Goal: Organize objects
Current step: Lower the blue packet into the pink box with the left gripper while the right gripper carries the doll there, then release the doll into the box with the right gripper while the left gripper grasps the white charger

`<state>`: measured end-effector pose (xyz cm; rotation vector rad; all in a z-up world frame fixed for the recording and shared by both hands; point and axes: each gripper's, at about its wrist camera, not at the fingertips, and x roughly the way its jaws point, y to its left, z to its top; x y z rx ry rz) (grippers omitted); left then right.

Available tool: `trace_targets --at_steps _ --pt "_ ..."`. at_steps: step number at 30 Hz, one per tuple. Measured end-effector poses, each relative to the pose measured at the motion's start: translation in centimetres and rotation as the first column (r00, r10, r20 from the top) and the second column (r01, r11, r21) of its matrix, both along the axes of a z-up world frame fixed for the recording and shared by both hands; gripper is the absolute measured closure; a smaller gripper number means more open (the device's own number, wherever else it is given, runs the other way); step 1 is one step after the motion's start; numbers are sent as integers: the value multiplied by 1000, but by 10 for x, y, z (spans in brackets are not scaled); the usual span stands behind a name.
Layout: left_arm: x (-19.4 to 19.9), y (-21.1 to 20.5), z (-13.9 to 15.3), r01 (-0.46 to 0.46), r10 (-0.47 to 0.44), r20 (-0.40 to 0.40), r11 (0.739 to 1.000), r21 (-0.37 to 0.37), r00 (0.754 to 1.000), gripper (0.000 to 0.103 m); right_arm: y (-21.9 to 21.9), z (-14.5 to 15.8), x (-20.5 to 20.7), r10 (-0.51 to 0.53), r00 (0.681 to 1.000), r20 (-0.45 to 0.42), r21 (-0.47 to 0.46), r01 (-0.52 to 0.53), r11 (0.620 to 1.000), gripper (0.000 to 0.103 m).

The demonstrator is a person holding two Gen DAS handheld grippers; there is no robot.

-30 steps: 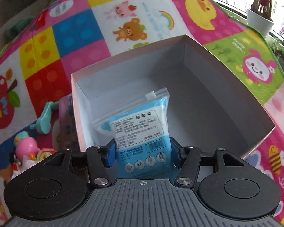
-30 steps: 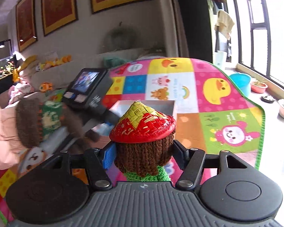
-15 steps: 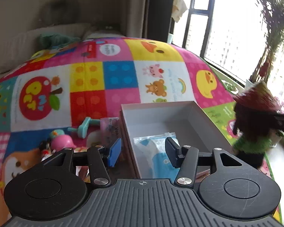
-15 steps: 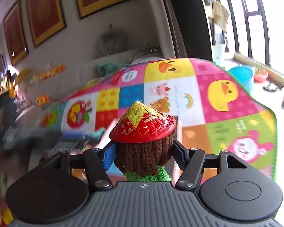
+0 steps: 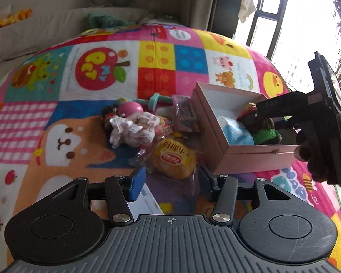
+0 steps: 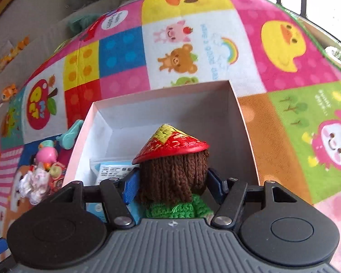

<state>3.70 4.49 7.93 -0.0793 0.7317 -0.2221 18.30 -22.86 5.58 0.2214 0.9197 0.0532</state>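
Your right gripper [image 6: 172, 182] clamps the knitted doll [image 6: 174, 177] over the box [image 6: 161, 95]. Your left gripper [image 5: 172, 182] gapes wide, empty; snack packet [image 5: 174, 159] just ahead.

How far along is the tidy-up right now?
Done: the blue pouch lies in the pink box. In hand: the right tool holds the knitted doll over the box. Left: the snack pack, crumpled wrapper and pink toy wait; the left tool is open.
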Motion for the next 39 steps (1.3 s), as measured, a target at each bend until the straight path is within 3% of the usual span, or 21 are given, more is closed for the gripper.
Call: trace_targets --at_steps 3,5,8,12,16,21,24,26,31,35,39 --pt "-3 2 -3 18 -18 2 1000 -21 1000 48 5 -1 0 11 1000 -1 -33 -11 999 40" --pt "-4 7 -8 39 -41 -14 996 -80 999 48 9 -2 -4 33 999 11 -68 -33 997 38" --pt "-5 10 -18 45 -50 -35 991 -124 998 48 14 2 -16 66 997 41 -112 -62 992 28" --pt "-6 7 -27 -3 2 -41 999 -44 999 48 24 21 -49 129 976 174 -224 -88 970 18" --pt "-1 7 -36 -69 71 -34 996 54 997 48 42 35 -101 240 916 322 -352 -119 928 7" --pt "6 5 -42 -85 90 -46 991 99 995 48 58 20 -157 384 862 332 -397 -242 885 2" --pt "9 0 -44 -83 89 -34 987 137 995 48 62 0 -173 415 866 278 -365 -304 880 2" --pt "9 -8 -48 -79 82 -8 976 202 997 48 64 -16 -179 414 876 247 -323 -329 888 1" --pt "-3 -14 -53 -69 63 30 951 302 998 46 59 -42 -179 353 917 188 -222 -310 924 0" --pt "-10 2 -62 -83 83 14 953 293 996 43 52 -54 -178 313 936 160 -166 -287 944 0" --pt "-3 22 -62 -125 128 -12 979 163 992 43 53 -56 -178 304 939 162 -170 -277 946 0"
